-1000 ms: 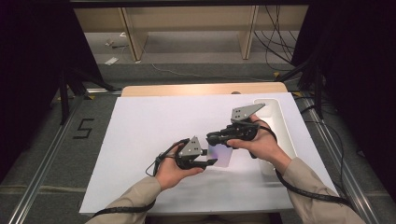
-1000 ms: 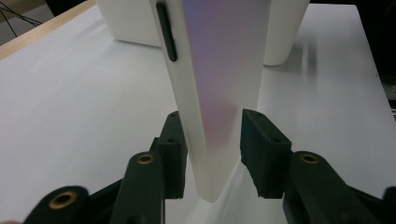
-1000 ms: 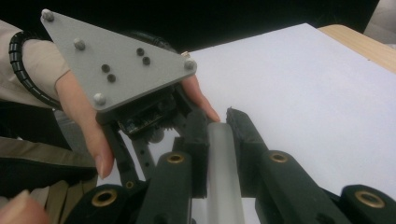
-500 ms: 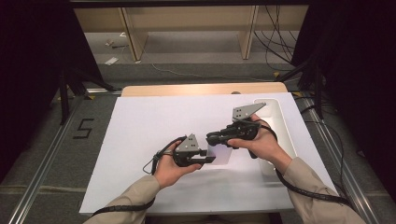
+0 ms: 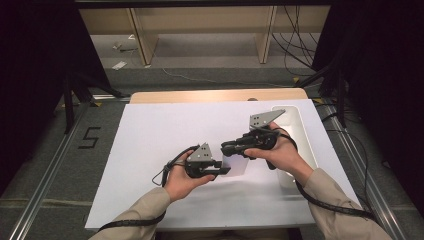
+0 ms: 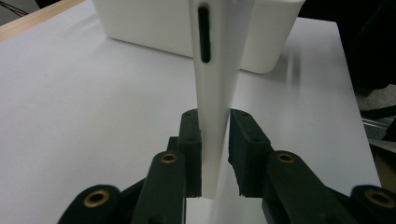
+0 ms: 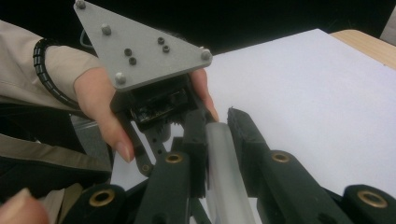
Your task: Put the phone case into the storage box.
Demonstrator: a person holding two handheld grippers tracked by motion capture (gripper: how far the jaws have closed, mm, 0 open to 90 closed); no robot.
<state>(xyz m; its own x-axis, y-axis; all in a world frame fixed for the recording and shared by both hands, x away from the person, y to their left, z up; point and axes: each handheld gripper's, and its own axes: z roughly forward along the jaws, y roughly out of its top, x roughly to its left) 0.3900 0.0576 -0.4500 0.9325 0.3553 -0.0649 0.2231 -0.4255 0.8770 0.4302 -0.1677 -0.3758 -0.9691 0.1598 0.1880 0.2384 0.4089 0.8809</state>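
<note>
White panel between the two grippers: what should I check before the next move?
1. Right gripper shut on the white panel: ok.
2. Left gripper, whose jaws have just been closing, has a pad on each face of the panel: ok, though the right pad seems to touch only near its tip.
3. Panel lifted off the table: cannot tell.
4. White bin stands apart from both grippers: ok.
5. Slot end of the panel free of the jaws: ok.
</note>
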